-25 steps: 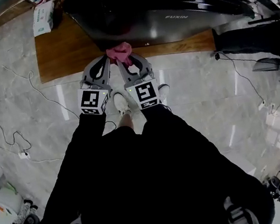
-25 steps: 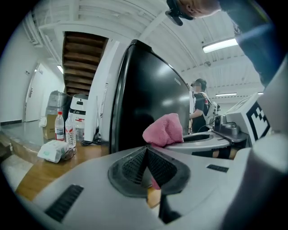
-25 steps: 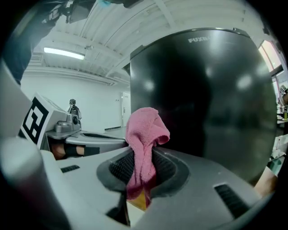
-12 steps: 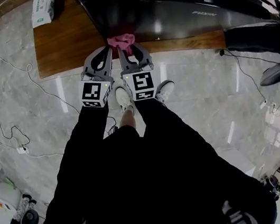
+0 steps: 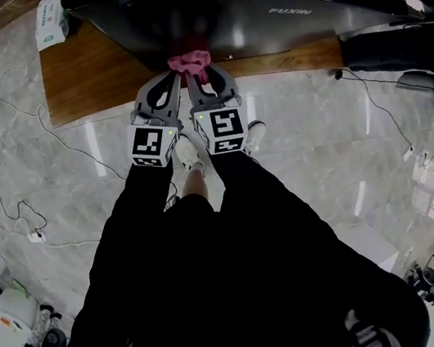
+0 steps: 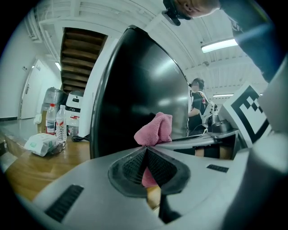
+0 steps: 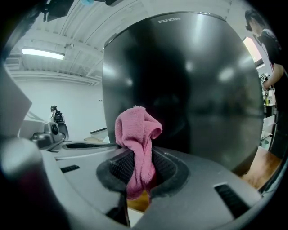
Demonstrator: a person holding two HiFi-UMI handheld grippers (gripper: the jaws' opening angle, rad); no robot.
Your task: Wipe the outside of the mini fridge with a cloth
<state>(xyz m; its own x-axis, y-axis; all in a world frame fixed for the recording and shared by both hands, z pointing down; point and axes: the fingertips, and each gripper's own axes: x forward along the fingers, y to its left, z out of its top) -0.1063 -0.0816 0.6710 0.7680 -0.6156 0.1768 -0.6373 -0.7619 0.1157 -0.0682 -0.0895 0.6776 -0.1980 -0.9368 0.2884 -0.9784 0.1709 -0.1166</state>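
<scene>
Clamping the cloth [image 7: 135, 130], right gripper [image 7: 136, 158] shows jaws only close-up.

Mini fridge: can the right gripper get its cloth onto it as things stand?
Probably yes: the right gripper has its jaws shut on the pink cloth, with nothing between it and the mini fridge.
</scene>
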